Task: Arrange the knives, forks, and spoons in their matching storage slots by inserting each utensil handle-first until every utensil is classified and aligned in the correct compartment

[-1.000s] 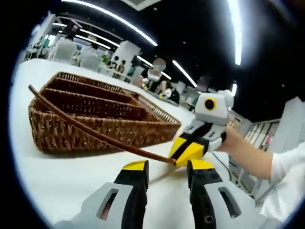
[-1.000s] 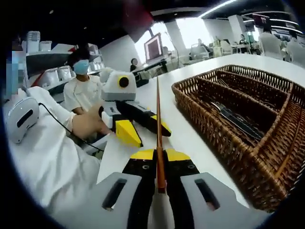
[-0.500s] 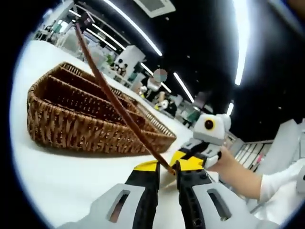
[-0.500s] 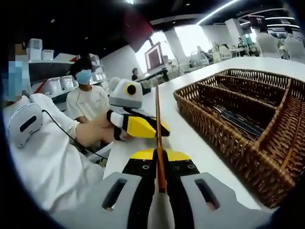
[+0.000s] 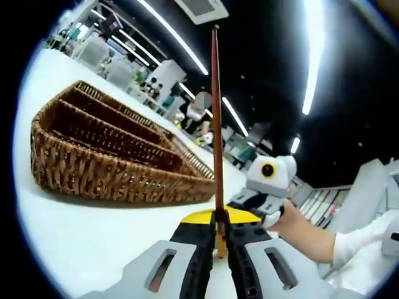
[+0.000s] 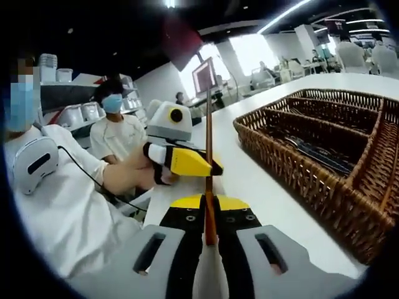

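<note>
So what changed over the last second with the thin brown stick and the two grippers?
The left gripper, open a second ago beside the thin brown wooden stick, has shut on its lower end next to the right gripper, so both now clamp it. In the left gripper view the stick went from slanting over the brown wicker divided basket to standing straight up. The right gripper stayed shut on it; the basket's contents look unchanged.

The left gripper view looks low along its jaws across the desk (image 5: 75,230), basket (image 5: 100,168) near on its left. The right gripper view faces the opposite way, basket (image 6: 312,168) on its right. Both views share basket and desk.
</note>
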The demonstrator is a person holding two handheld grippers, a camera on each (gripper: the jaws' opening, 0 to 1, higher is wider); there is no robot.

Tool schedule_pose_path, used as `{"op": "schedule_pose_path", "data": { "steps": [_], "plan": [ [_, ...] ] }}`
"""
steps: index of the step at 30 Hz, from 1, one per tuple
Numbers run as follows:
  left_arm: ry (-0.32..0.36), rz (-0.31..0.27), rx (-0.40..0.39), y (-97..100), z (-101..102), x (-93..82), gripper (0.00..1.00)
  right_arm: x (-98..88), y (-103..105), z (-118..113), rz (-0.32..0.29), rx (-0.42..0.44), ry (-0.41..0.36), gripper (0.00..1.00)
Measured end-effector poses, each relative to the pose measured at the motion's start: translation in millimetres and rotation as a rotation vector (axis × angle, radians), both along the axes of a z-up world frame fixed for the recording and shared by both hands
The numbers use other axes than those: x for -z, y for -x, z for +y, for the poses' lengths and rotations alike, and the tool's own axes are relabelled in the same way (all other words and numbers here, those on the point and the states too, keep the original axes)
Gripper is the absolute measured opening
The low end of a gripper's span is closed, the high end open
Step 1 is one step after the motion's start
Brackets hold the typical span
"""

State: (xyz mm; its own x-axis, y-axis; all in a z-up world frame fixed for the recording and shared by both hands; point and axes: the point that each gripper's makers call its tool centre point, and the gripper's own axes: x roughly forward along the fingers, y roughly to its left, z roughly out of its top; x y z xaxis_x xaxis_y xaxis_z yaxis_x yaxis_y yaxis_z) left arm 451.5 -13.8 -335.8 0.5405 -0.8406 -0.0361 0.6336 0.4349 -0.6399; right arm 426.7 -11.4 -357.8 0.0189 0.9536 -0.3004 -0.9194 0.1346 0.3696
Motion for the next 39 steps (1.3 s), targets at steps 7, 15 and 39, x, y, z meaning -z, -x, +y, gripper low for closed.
{"op": "schedule_pose_path", "data": {
  "steps": [7,15,39],
  "plan": [
    [-0.030,-0.029,0.027,5.0,-7.1,-3.4,0.04,-2.2,6.1,-4.6,0.047,0.000,-0.029,0.06],
    [-0.065,-0.071,0.067,8.4,-15.4,-13.4,0.04,-7.6,11.9,-12.5,0.074,0.030,-0.071,0.08],
    [-0.161,-0.151,0.152,14.4,-33.0,-23.2,0.05,-7.2,24.2,-19.6,0.147,0.077,-0.140,0.06]
  ]
}}
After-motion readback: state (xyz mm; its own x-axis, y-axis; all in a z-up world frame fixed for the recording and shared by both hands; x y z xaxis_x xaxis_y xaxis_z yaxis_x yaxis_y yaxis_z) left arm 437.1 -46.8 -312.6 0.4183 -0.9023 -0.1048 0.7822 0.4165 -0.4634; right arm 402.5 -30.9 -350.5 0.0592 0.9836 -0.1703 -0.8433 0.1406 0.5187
